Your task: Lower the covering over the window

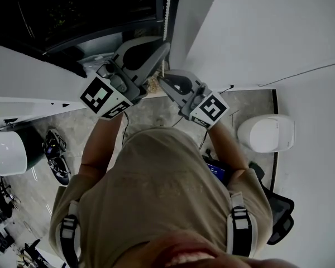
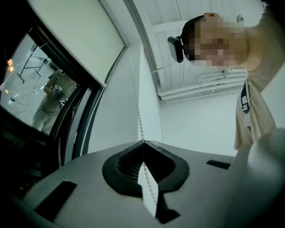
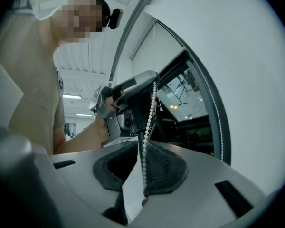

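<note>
Pinching a white round-beaded chain (image 2: 140,120) — ribbed black fingers (image 2: 127,165), both pairs.

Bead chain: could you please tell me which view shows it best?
The right gripper view: the bead chain is close, single beads clear, rising from the right gripper's shut jaws. The left gripper view shows it thin, climbing from the left gripper toward the blind. The head view shows only a short stretch above the grippers.

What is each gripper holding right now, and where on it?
Both are shut on the blind's bead chain. The left gripper pinches it higher up, and the right gripper pinches it lower down, below the left.
</note>
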Demonstrator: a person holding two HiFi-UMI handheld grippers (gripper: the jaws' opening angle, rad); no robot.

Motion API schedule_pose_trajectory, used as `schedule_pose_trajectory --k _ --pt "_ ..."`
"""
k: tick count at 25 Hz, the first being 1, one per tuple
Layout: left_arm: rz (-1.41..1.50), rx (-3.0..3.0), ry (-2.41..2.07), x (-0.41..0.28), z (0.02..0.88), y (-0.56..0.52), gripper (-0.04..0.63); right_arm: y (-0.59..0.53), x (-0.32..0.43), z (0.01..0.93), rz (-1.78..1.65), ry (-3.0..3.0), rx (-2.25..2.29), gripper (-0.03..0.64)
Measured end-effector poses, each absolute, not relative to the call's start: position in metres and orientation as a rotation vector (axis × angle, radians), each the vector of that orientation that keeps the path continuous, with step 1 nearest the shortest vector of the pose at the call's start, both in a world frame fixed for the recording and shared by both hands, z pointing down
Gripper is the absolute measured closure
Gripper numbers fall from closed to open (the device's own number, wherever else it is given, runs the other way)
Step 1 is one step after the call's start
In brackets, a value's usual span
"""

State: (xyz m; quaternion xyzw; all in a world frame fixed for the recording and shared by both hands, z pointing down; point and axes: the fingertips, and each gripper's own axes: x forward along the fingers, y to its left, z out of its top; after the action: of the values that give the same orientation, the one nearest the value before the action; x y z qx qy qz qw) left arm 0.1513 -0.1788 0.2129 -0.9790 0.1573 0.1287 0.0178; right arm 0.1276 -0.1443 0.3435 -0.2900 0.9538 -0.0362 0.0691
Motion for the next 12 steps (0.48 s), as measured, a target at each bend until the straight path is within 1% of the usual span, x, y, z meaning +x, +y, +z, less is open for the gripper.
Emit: schedule_pose_trajectory --k 1,2,6,11,12 --pt "0.372 -3.033 0.475 0.148 0.216 -0.177 0.577 -0.143 0.131 0.339 -0.121 2.851 -0.82 0.541" --pt "0.324 -3.02 0.47 0.144 0.221 -0.175 0.577 -0.144 0.137 0.33 -0.13 2.807 -0.793 0.513" --pt "0.206 -3.051 0.485 0.127 0.262 -0.175 0.577 -0.154 0.161 0.275 -0.064 2.644 -0.856 0.509" --pt "0.123 -3.142 0.391 0.124 0.317 -0.16 0.578 -0.164 0.123 0.255 0.053 2.763 -0.945 0.512" --pt "0.132 -3.158 0.365 0.124 0.322 -0.155 0.578 -0.167 0.116 0.257 0.079 2.783 -0.984 0.524"
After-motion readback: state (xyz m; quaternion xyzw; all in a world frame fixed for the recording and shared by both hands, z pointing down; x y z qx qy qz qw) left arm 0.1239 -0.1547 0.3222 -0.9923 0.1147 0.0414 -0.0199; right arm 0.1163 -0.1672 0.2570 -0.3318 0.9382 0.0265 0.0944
